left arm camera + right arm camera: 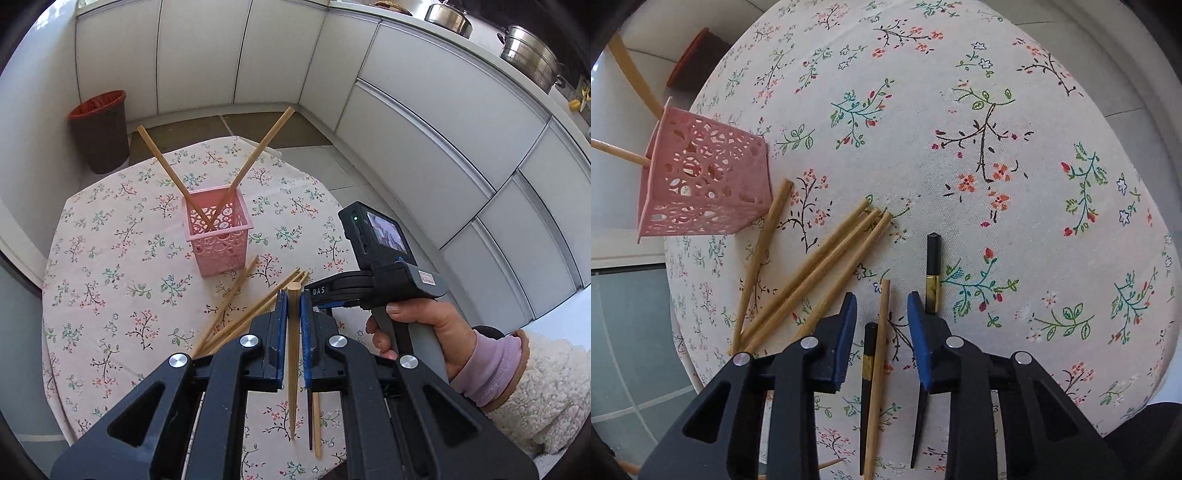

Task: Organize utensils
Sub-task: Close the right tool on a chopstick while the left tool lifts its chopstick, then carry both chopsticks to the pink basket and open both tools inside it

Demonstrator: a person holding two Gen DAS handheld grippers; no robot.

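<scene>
In the left wrist view, the left gripper [293,325] fills the lower centre of the frame, its blue-padded jaws closed on a single wooden chopstick [293,354] that stands nearly upright between them, blunt end upward, thin tip low over the floral tablecloth [110,295]; in the middle of the frame, slightly left, a pink perforated basket [219,236] stands upright on the cloth with two wooden chopsticks [255,155] leaning out of it in a V; a loose bundle of wooden chopsticks [240,314] lies on the cloth just below and right of the basket; at right of the frame a hand [424,332] in a lilac cuff holds the right gripper's handle, with a small camera screen above it; white cabinets curve across the background, a brown bin with a red liner [101,129] sits at upper left, and metal pots [528,55] at upper right; in the right wrist view, the right gripper [882,325] sits at lower centre with its jaws spread apart, holding nothing; between them on the cloth lie one wooden chopstick [881,350] and a black chopstick [868,369] side by side; another black chopstick with a gold band [932,273] lies just right of the right jaw; the basket [701,177] appears at left of the frame.
</scene>
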